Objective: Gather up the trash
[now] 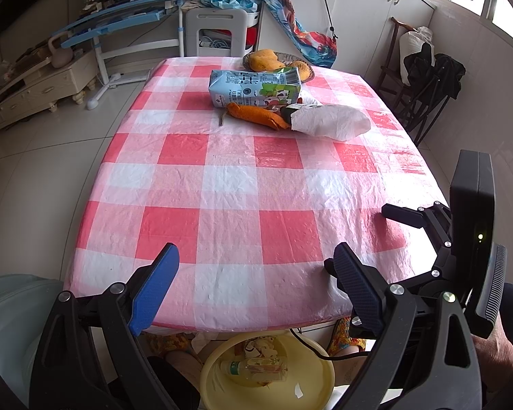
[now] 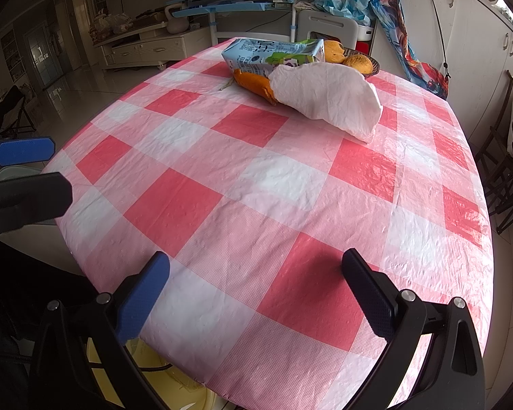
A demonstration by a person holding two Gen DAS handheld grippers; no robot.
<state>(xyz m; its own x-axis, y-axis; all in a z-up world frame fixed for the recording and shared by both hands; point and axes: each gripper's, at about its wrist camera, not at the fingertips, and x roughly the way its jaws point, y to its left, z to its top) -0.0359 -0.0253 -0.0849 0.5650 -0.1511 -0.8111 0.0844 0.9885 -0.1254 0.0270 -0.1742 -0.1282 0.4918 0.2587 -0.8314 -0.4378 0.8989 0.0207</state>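
Note:
A milk carton [image 1: 254, 87] [image 2: 273, 53] lies on its side at the far end of the red-and-white checked table [image 1: 222, 184] [image 2: 256, 205]. In front of it lie an orange peel [image 1: 256, 116] [image 2: 254, 85] and a crumpled white tissue [image 1: 330, 121] [image 2: 328, 97]. A yellow basin [image 1: 219, 372] below the near table edge holds a plastic bottle [image 1: 253, 369] and scraps. My left gripper [image 1: 253, 273] is open over the near edge, nothing between its fingers. My right gripper [image 2: 256, 280] is open too, over the near right part of the table.
A dish of orange fruit [image 1: 273, 61] [image 2: 354, 59] stands behind the carton. The right gripper's body [image 1: 461, 239] shows at right in the left wrist view. Folding chairs [image 1: 424, 78] stand right of the table; a white stool [image 1: 219, 34] and blue desk [image 1: 119, 24] lie beyond it.

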